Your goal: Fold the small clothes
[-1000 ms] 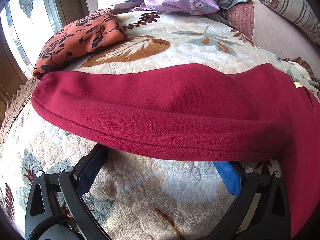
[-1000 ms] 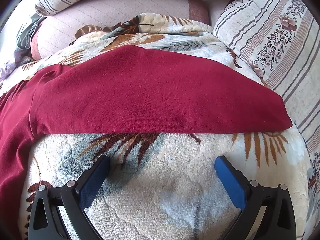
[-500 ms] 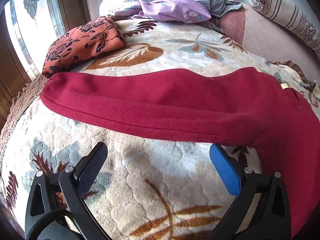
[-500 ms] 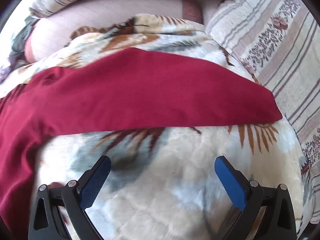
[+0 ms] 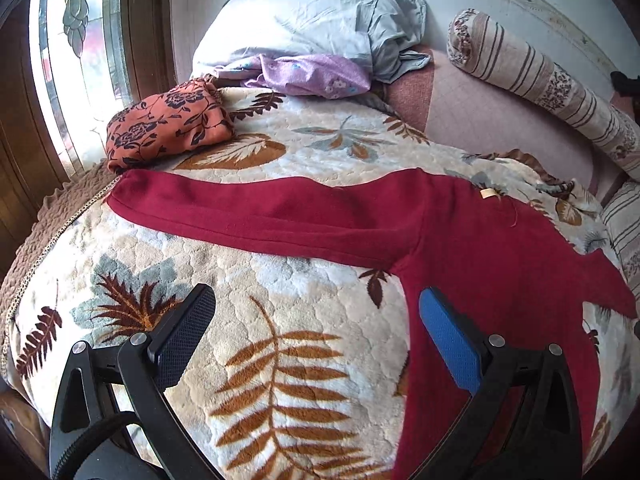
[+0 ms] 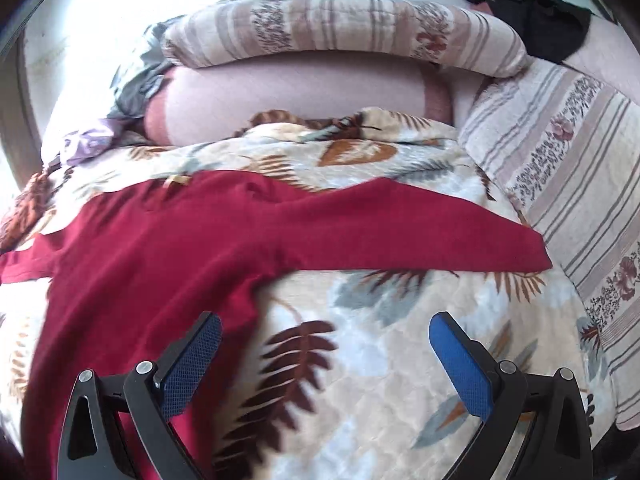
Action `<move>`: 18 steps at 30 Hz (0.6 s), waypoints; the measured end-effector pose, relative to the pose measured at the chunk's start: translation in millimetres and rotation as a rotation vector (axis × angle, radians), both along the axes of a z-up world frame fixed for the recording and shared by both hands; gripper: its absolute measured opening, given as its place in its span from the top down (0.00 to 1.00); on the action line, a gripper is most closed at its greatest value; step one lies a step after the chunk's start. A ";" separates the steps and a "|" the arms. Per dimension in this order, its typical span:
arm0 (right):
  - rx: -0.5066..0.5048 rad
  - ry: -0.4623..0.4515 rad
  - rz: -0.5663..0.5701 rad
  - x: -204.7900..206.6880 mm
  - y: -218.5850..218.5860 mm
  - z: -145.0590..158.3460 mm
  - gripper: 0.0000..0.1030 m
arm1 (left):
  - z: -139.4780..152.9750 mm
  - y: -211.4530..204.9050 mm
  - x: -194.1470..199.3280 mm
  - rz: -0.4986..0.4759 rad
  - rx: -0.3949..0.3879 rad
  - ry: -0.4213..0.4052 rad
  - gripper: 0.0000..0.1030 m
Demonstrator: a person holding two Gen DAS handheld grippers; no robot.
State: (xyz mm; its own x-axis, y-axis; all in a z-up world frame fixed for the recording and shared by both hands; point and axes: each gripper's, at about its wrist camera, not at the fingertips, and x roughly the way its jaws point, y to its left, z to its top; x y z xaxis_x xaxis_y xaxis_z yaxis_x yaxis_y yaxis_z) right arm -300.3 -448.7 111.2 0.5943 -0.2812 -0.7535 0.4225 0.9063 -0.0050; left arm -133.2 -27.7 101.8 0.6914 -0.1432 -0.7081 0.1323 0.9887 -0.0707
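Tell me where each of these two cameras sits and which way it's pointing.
Left wrist: on the left hand-held gripper, looking along its open fingers at the red garment's sleeve, toward the window.
Right wrist: on the right hand-held gripper, open, facing the other sleeve and striped bolster.
Shared: garment, leaf-print blanket.

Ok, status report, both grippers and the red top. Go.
Left gripper open, empty. Right gripper open, empty. Red top flat on blanket, sleeves spread, unfolded. Nothing in the way.
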 end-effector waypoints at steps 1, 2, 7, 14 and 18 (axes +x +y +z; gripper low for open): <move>-0.012 -0.011 0.015 -2.3 12.8 8.7 0.00 | 3.2 -2.3 -8.3 -0.009 -0.009 -0.005 0.00; -0.017 -0.018 0.021 -3.9 19.6 14.8 0.00 | 6.4 -5.3 -15.3 -0.022 -0.019 -0.006 0.00; 0.030 -0.068 0.044 -11.8 56.2 48.8 0.00 | 24.7 -29.6 -49.2 -0.072 0.018 -0.049 0.00; 0.009 -0.104 0.087 -11.1 95.6 75.6 0.00 | 54.8 -60.8 -73.3 -0.129 0.034 -0.100 0.00; 0.021 -0.121 0.115 -3.1 103.6 80.0 0.00 | 72.1 -72.7 -75.5 -0.130 0.028 -0.112 0.00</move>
